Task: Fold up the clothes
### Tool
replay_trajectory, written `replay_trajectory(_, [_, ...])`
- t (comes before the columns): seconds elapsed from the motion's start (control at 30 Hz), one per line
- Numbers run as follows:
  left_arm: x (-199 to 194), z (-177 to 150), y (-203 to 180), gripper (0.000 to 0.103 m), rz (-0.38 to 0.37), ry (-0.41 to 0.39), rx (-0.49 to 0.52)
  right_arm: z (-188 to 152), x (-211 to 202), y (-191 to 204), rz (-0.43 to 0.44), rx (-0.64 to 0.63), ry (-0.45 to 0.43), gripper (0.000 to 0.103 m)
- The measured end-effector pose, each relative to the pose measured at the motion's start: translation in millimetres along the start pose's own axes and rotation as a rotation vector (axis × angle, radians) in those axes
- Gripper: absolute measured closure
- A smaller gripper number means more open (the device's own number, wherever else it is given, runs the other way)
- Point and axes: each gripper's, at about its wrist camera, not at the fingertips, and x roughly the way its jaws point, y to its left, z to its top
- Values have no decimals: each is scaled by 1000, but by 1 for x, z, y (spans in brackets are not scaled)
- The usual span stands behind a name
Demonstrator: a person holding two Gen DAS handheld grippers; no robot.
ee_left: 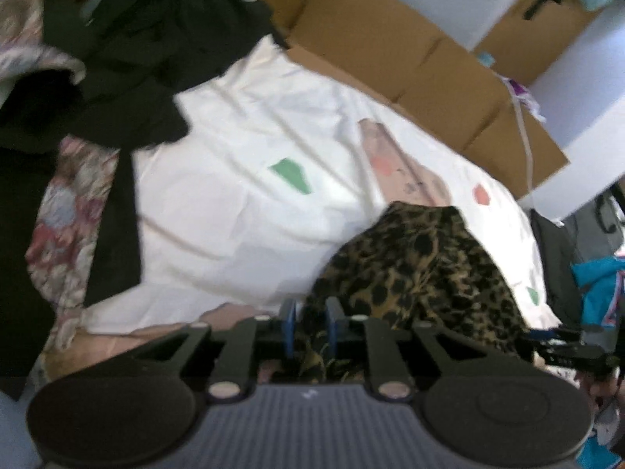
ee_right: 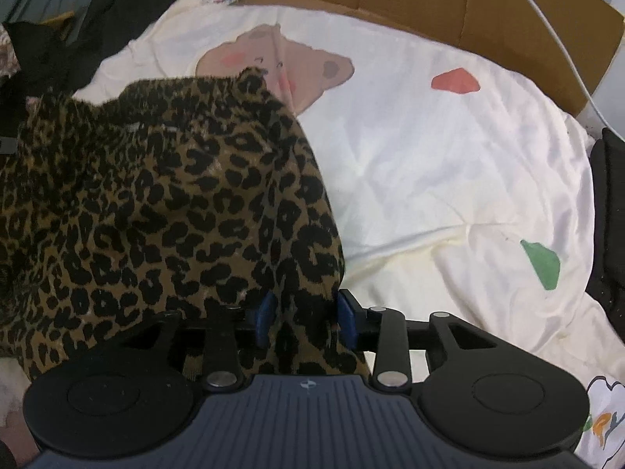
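Observation:
A leopard-print garment (ee_left: 422,265) lies bunched in a mound on a white bed cover (ee_left: 242,179) printed with a bear and coloured shapes. My left gripper (ee_left: 311,326) is at the mound's near edge. A fold of the cloth runs between its blue pads, which stand slightly apart and do not clearly pinch it. In the right wrist view the garment (ee_right: 175,203) fills the left half of the picture. My right gripper (ee_right: 304,314) has a thick bunch of it between its pads, touching both. The right gripper (ee_left: 566,348) also shows at the far right of the left wrist view.
A heap of black clothes (ee_left: 129,62) covers the far left of the bed, beside a floral quilt (ee_left: 66,226). Flattened cardboard (ee_right: 508,11) lines the far edge, with a white cable (ee_right: 554,39) across it. A dark bag (ee_left: 554,258) stands at the right edge.

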Motion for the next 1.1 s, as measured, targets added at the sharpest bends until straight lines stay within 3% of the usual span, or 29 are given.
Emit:
replay_trajectory(0.17, [-6, 0, -39, 77, -36, -10, 140, 4, -3, 2, -9, 8, -16, 61])
replay_trajectory(0.4, [-4, -18, -91, 77, -88, 25, 285, 3, -4, 3, -8, 16, -21, 61])
replay_trajectory(0.63, [35, -47, -130, 63, -100, 88, 380, -2, -6, 0, 3, 38, -32, 61])
replay_trajectory(0.77, [68, -60, -141, 63, -69, 160, 445, -1, -8, -1, 8, 39, -44, 61])
replay_trajectory(0.83, [82, -66, -141, 67, -33, 206, 480, 2, -9, -2, 9, 37, -54, 61])
replay_trajectory(0.93, [86, -64, -134, 99, -18, 225, 479, 8, -9, -3, 11, 36, -67, 60])
replay_trajectory(1.1, [59, -40, -114, 102, 12, 154, 426, 18, -4, -4, 4, 27, -70, 60])
